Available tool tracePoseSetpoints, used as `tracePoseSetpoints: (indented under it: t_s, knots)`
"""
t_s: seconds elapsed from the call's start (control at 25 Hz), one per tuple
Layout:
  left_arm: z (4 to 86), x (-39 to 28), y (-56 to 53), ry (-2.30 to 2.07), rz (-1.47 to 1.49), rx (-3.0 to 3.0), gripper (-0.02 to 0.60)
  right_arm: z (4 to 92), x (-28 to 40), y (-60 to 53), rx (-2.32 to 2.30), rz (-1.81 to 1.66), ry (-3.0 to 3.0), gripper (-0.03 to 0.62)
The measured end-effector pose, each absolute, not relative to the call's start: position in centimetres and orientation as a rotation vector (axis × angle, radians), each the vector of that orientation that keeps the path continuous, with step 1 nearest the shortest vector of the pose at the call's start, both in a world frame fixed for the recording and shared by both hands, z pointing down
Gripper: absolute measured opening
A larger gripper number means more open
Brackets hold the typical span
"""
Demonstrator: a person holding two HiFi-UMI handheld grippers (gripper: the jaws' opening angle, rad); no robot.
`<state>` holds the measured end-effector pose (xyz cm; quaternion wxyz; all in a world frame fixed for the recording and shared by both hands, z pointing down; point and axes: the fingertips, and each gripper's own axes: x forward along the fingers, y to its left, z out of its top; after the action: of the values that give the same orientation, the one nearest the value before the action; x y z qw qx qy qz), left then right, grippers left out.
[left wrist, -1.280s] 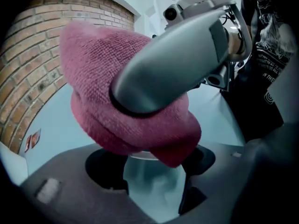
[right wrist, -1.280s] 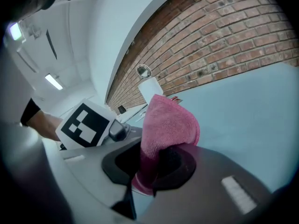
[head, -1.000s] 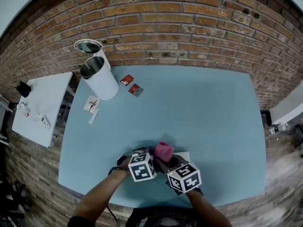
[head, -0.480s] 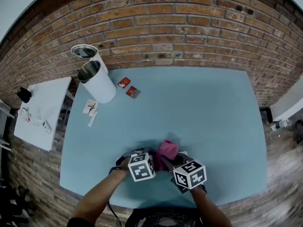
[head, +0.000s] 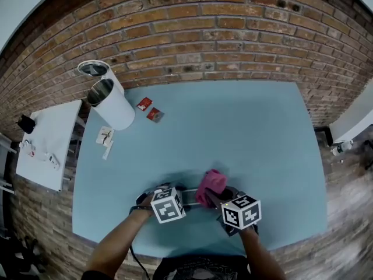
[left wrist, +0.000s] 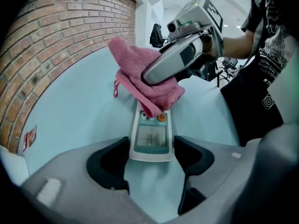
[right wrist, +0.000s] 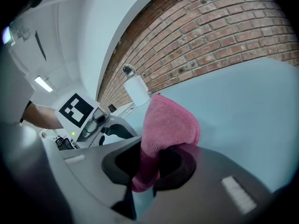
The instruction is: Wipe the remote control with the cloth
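Note:
A white remote control (left wrist: 150, 136) with a small screen and an orange button lies on the blue table (head: 250, 133). My left gripper (left wrist: 150, 148) is shut on its near end, one jaw on each side. A pink cloth (left wrist: 140, 78) drapes over the remote's far part and hides its buttons there. My right gripper (right wrist: 154, 164) is shut on this cloth (right wrist: 168, 120), which bulges out ahead of the jaws. In the head view both grippers sit near the table's front edge, with the left gripper (head: 184, 198) beside the cloth (head: 211, 185) and the right gripper (head: 214, 197) under it.
A white cylindrical bin (head: 111, 102) stands at the table's far left, a second one (head: 93, 70) behind it. Two red packets (head: 148, 109) and a white card (head: 105, 136) lie near them. A white side table (head: 46, 139) is at the left, and a brick wall (head: 221, 34) lies behind.
My right gripper has moved to the right with the pink cloth, sliding it along the remote. The left gripper has stayed on the remote.

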<state>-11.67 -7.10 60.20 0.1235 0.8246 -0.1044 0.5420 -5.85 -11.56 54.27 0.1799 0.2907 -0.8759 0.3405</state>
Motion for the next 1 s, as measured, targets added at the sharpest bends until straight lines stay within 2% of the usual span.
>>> tracePoseSetpoints:
  t_s: [1.0]
  knots:
    - [60.6,-12.2,-7.0,-0.279,1.694,2.294,0.313,54.8,2.2,-13.3,0.952,1.034,-2.461,0.066]
